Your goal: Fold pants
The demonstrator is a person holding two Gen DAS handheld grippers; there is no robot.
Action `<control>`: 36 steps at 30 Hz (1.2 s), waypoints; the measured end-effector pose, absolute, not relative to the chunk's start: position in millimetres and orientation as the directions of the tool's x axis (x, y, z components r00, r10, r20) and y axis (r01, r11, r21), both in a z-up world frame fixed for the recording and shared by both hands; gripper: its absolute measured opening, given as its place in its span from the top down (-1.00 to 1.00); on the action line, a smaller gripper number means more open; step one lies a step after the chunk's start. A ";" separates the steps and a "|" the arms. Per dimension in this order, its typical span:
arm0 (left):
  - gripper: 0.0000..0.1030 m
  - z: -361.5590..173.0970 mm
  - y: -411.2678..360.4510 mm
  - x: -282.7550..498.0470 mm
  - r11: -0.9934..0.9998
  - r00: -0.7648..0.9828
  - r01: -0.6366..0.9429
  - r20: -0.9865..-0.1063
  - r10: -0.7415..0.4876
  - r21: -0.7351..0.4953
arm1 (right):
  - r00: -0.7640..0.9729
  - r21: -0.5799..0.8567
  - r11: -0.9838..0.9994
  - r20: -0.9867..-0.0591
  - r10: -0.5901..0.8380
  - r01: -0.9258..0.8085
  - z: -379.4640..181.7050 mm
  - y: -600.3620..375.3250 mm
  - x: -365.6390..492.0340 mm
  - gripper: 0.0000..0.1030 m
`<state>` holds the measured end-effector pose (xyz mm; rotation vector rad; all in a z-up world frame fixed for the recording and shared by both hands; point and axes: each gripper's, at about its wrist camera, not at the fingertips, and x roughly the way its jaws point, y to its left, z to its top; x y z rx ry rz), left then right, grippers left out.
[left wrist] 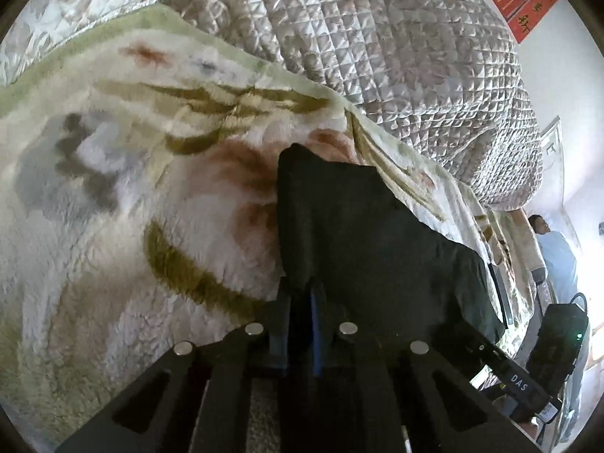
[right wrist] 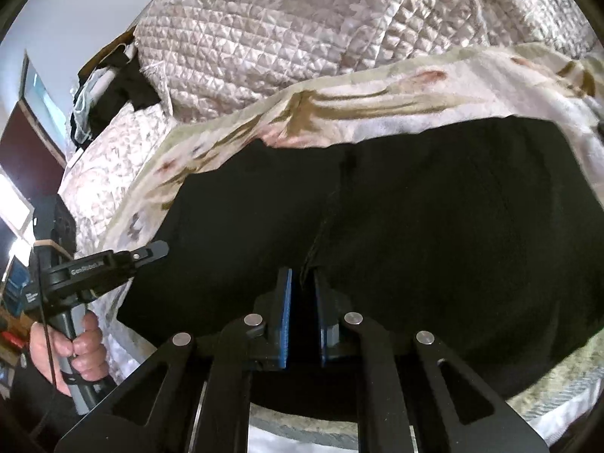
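Black pants [right wrist: 434, 207] lie on a fleece floral blanket [right wrist: 377, 102] on a bed. In the right wrist view my right gripper [right wrist: 303, 283] has its blue-padded fingers close together, pinching the near edge of the pants at a seam. The left gripper [right wrist: 151, 252] shows at the left of that view, held in a hand, its tip at the pants' left edge. In the left wrist view my left gripper [left wrist: 302, 294] is shut on an edge of the pants [left wrist: 358, 234], which stretch away to the right and rise in a peak.
A quilted silvery-pink comforter [left wrist: 377, 37] is heaped behind the blanket [left wrist: 113, 188]. A person [left wrist: 555, 249] stands beyond the bed's end, near a black device [left wrist: 558, 339]. Dark clothes [right wrist: 113, 87] lie piled at the bed's far left.
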<state>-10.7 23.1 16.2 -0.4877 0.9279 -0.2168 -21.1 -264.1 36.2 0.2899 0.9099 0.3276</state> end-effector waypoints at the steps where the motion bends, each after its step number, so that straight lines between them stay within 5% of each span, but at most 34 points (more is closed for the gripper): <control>1: 0.72 18.8 23.4 -10.8 0.874 0.590 -0.032 -0.715 -0.375 -0.485 | 0.584 0.373 0.915 -0.713 0.388 -0.153 39.1 -265.6 -22.6 0.79; 10: 0.72 61.7 4.9 7.5 0.920 0.664 0.042 -0.677 -0.317 -0.390 | 0.603 0.339 0.911 -0.684 0.411 -0.236 45.1 -249.8 -22.2 0.79; 17: 0.72 21.0 -0.8 37.7 0.942 0.580 -0.004 -0.768 -0.270 -0.334 | 0.569 0.353 0.912 -0.714 0.407 -0.209 31.6 -253.2 -18.6 0.80; 36: 0.72 34.9 -7.5 0.5 0.961 0.658 0.039 -0.717 -0.231 -0.274 | 0.645 0.265 0.936 -0.678 0.352 -0.232 47.7 -251.0 -35.8 0.79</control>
